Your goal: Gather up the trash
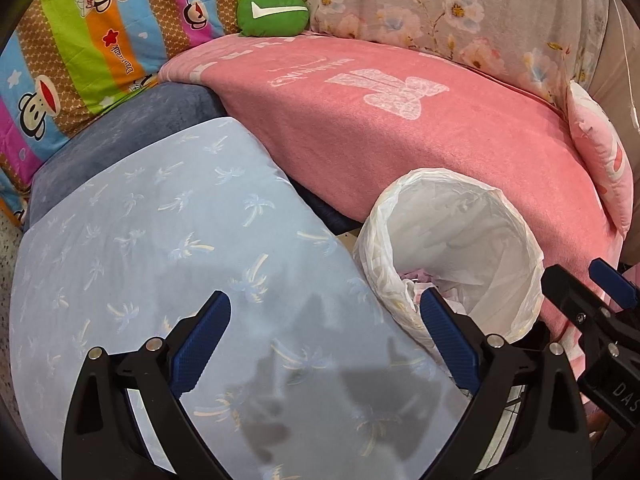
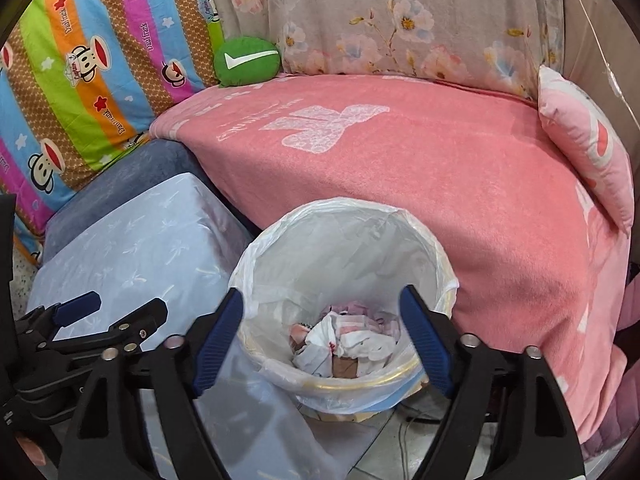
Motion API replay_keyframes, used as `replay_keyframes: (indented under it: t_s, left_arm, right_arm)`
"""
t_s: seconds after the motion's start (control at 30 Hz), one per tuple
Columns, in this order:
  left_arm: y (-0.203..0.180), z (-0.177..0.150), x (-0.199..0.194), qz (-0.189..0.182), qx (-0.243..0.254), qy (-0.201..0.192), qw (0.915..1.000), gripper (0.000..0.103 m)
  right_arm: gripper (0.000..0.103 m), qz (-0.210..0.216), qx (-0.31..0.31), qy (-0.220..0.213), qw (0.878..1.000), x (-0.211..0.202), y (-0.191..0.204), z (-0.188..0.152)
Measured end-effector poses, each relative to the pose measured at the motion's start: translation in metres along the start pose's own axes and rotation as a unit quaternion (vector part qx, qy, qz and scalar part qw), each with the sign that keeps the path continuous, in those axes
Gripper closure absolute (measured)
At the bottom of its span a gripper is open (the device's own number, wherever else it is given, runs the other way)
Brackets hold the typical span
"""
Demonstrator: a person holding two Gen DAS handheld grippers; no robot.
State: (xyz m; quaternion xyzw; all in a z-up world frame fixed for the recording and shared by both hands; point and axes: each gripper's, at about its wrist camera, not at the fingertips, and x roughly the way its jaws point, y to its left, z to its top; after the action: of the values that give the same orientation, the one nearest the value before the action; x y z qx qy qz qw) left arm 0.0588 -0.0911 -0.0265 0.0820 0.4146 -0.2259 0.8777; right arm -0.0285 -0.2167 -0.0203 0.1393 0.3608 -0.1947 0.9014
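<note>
A round bin lined with a white plastic bag (image 2: 256, 264) stands on the floor against the pink-covered sofa. Crumpled paper and wrapper trash (image 2: 344, 340) lies inside it. My right gripper (image 2: 322, 344) is open and empty, directly above the bin's mouth. My left gripper (image 1: 324, 344) is open and empty above a light blue palm-print cushion (image 1: 160, 240), with the bin (image 1: 512, 216) just to its right. The right gripper (image 1: 592, 292) shows at the right edge of the left wrist view. The left gripper (image 2: 108, 312) shows at the lower left of the right wrist view.
A pink blanket (image 2: 440, 168) covers the sofa seat behind the bin. A green round cushion (image 2: 246, 60), a striped monkey-print pillow (image 2: 80, 80), a floral cover (image 2: 400, 20) and a pink pillow (image 2: 588, 140) sit at the back. Tiled floor (image 2: 380, 456) shows below the bin.
</note>
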Motion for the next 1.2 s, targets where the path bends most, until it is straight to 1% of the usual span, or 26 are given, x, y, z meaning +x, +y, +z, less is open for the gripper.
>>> replay_keyframes:
  t_s: [0.17, 0.37, 0.43, 0.47, 0.67, 0.77, 0.9, 1.2]
  left_arm:
    - [0.002, -0.004, -0.003, 0.001, -0.002, -0.001, 1.0, 0.012]
    - [0.002, -0.007, -0.004, 0.002, -0.002, 0.001, 1.0, 0.012]
    - [0.002, -0.01, -0.005, 0.003, -0.002, 0.002, 1.0, 0.012]
    - [0.002, -0.012, -0.004, 0.002, -0.003, 0.005, 1.0, 0.012]
    - [0.0, -0.015, -0.004, 0.002, -0.002, 0.007, 1.0, 0.012]
    - [-0.001, -0.016, -0.004, 0.007, -0.004, 0.009, 0.9999, 0.009]
    - [-0.002, -0.017, -0.004, 0.006, -0.008, 0.007, 0.9999, 0.009]
    - [-0.009, -0.018, -0.002, 0.011, 0.001, 0.014, 0.9998, 0.009]
  right_arm:
    - [0.017, -0.009, -0.009, 0.009, 1.0, -0.002, 0.002, -0.003]
    - [0.017, -0.02, -0.014, 0.01, 1.0, -0.003, 0.002, -0.011]
    - [0.013, -0.017, -0.012, 0.01, 1.0, -0.002, 0.002, -0.012]
    - [0.004, -0.017, -0.012, 0.01, 1.0, -0.001, 0.001, -0.013]
    - [0.004, -0.031, -0.021, 0.005, 0.999, -0.002, 0.002, -0.016]
    - [0.004, -0.038, -0.025, 0.001, 0.999, -0.001, 0.001, -0.016]
    - [0.004, -0.041, -0.025, 0.0, 0.999, 0.0, -0.002, -0.016]
    - [0.004, -0.045, -0.023, 0.002, 0.999, -0.001, -0.005, -0.016]
